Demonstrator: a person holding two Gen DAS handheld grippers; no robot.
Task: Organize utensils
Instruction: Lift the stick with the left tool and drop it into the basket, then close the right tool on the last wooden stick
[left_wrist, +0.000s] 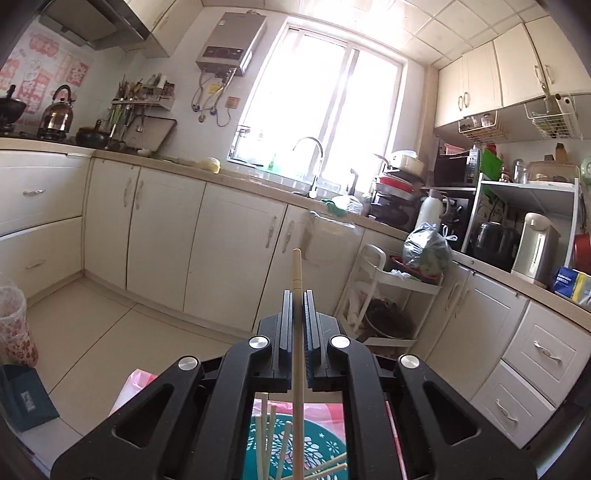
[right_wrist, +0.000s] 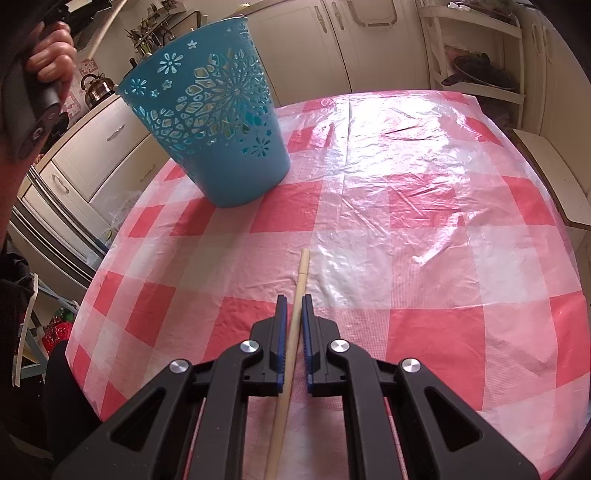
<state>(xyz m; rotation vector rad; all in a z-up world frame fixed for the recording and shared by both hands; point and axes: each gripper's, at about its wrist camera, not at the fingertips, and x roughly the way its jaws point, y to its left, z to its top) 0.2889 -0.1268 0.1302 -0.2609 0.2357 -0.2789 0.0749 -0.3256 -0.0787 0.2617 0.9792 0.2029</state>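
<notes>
Both grippers hold a chopstick; the bin sits far left.

Left gripper (left_wrist: 297, 295) clamps its chopstick (left_wrist: 297, 273) upright above the bin (right_wrist: 207, 122); right gripper (right_wrist: 294, 301) pinches another chopstick (right_wrist: 300, 280), pointing across the table (right_wrist: 424, 184).

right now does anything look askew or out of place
Nothing is spilled or damaged. The chopsticks inside the basket lie crisscrossed rather than bundled. Each gripper, left and right, holds one chopstick, slightly slanted in the right.

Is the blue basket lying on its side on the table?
No, the blue basket stands upright on the checkered tablecloth, its open rim facing up.
</notes>
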